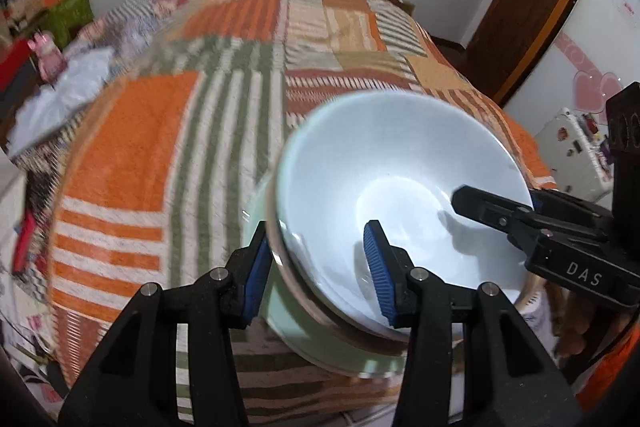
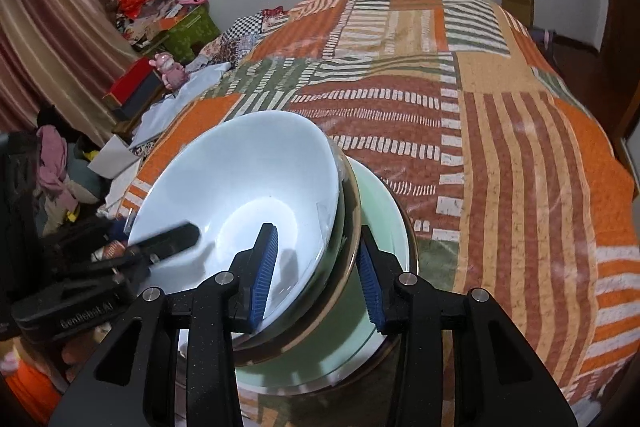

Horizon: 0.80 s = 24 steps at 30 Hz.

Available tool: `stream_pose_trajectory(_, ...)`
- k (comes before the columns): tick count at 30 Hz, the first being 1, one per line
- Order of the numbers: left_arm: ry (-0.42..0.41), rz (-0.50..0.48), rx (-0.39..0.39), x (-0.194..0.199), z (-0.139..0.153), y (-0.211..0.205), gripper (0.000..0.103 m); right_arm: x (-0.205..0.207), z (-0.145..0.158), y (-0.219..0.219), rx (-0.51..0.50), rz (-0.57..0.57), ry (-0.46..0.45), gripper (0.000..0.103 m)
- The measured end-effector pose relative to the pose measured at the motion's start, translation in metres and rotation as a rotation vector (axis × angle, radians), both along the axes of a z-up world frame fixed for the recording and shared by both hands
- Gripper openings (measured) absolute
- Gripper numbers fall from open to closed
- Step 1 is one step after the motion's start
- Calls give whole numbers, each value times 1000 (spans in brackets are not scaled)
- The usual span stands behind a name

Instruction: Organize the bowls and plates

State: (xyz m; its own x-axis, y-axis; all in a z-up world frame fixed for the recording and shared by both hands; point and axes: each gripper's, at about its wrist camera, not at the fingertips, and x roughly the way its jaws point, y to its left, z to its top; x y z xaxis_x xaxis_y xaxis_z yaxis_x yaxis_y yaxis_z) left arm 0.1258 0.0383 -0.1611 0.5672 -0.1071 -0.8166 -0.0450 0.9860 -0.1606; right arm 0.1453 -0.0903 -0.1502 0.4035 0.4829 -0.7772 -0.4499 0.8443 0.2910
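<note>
A white bowl (image 1: 392, 155) (image 2: 240, 167) sits tilted on top of a stack. Under it are a brown-rimmed bowl (image 1: 304, 301) (image 2: 349, 227) and a pale green plate (image 1: 288, 323) (image 2: 384, 211). The stack hangs over a patchwork bedspread (image 1: 160, 147) (image 2: 500, 147). My left gripper (image 1: 318, 247) is shut on the stack's left rim, with one blue pad inside the white bowl and one outside. My right gripper (image 2: 316, 251) clamps the opposite rim the same way. Each view shows the other gripper's inner finger (image 1: 480, 205) (image 2: 176, 237) lying in the white bowl. Its outer finger is hidden behind the rim.
The bed fills most of both views. To its left are clutter, a pink toy (image 1: 46, 55) (image 2: 172, 69), a green box (image 2: 192, 31) and a curtain (image 2: 40, 47). A brown door (image 1: 532, 7) and a white appliance (image 1: 576, 151) stand to the right.
</note>
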Motion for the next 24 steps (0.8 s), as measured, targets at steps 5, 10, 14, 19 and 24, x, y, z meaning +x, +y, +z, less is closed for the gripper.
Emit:
stream_pose_trajectory(5,-41,8,17,-7,16,10,46,-8,10,-3,-27,-24,-64,37)
stream_pose_trajectory(10,-150,29,46,-25,48,16,46,-24,49,-14,-15,-51,-197,37)
stream_pose_trajectory(14,-267,25,52,-47,82,15,46,-45,82,-24,35,-55,-285,37)
stream_pose_trajectory(19,-376,25,50,-71,114,11,48,-73,110,-23,73,-38,-374,38)
stream_pose_trajectory(24,-469,37,50,-93,134,10,54,-101,132,-24,114,-55,-484,61)
